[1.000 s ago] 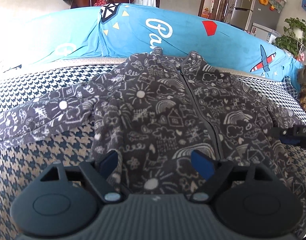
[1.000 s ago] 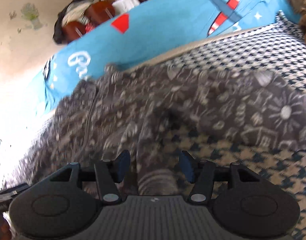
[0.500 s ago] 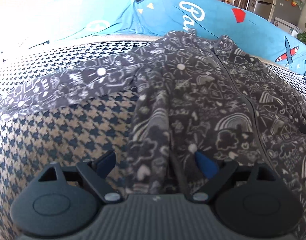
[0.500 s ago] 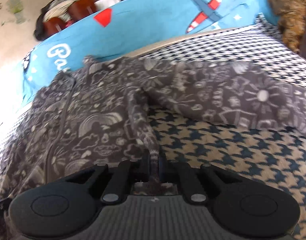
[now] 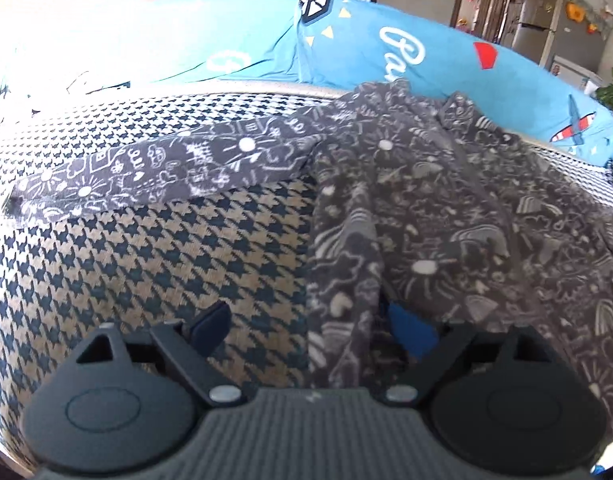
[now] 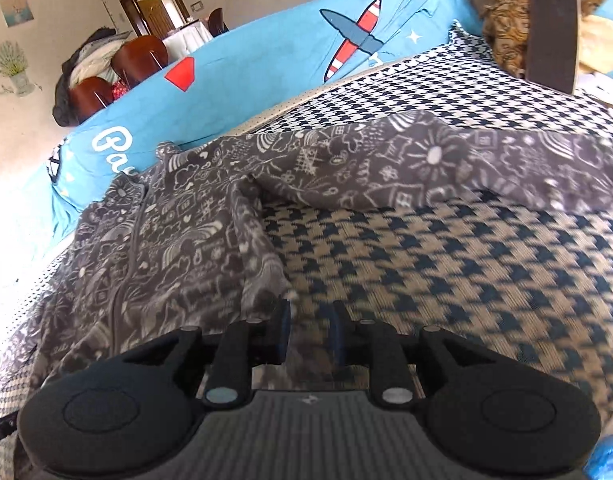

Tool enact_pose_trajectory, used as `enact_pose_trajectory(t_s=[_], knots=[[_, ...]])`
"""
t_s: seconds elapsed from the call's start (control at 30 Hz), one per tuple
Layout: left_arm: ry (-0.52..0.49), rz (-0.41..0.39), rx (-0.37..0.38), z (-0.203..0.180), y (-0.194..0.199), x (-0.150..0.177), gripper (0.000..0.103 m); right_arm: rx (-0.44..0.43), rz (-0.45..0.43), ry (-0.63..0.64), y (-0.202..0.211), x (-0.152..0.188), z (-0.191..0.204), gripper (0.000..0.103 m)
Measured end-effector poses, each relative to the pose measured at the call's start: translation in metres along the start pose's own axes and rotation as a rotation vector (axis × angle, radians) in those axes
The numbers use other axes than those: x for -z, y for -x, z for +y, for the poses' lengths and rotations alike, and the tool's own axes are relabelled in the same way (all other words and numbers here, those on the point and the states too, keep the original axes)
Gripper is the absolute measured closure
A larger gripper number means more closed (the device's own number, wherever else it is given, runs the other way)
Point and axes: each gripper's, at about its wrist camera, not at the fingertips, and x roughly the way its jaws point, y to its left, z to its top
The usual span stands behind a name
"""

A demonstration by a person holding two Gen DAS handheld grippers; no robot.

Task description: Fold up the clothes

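Observation:
A dark grey zip jacket (image 5: pixel 446 216) with white doodle print lies spread on a houndstooth cover (image 5: pixel 186 248), sleeves out to both sides. My left gripper (image 5: pixel 314 330) is open at the jacket's lower left hem; the hem edge lies between its blue pads (image 5: pixel 412 330). In the right wrist view the jacket (image 6: pixel 178 240) lies left of my right gripper (image 6: pixel 308 334). The right jaws stand slightly apart with nothing between them, just right of the jacket's lower corner. The right sleeve (image 6: pixel 446 164) stretches across above it.
A blue printed cushion (image 5: pixel 386 48) runs along the back of the cover. A brown patterned fabric pile with a dark block (image 6: pixel 550 52) sits at the far right. Chairs (image 6: pixel 118 68) stand behind the cushion.
My right gripper, shut on the jacket's corner half a second ago, has opened and let it go, sliding right. My left gripper has moved left along the hem.

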Motion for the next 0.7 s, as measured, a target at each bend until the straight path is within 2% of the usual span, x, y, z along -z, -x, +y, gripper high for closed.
enact_pose_trajectory(t_s=[0.3,0.37,0.4,0.7], knots=[[-0.05,-0.05,0.11,-0.015,0.028,0.011,0.012,-0.025,0.009,-0.021,0.04,0.03,-0.011,0.076],[-0.053,-0.048,0.14,-0.018,0.034,0.016,0.012,-0.04,0.008,-0.033,0.047,0.035,-0.014,0.073],[-0.054,-0.046,0.153,-0.02,0.037,0.018,0.012,-0.048,0.008,-0.042,0.051,0.037,-0.015,0.067],[-0.103,-0.041,0.198,-0.031,0.061,0.039,0.012,-0.104,0.039,-0.133,0.063,0.056,-0.021,0.058]])
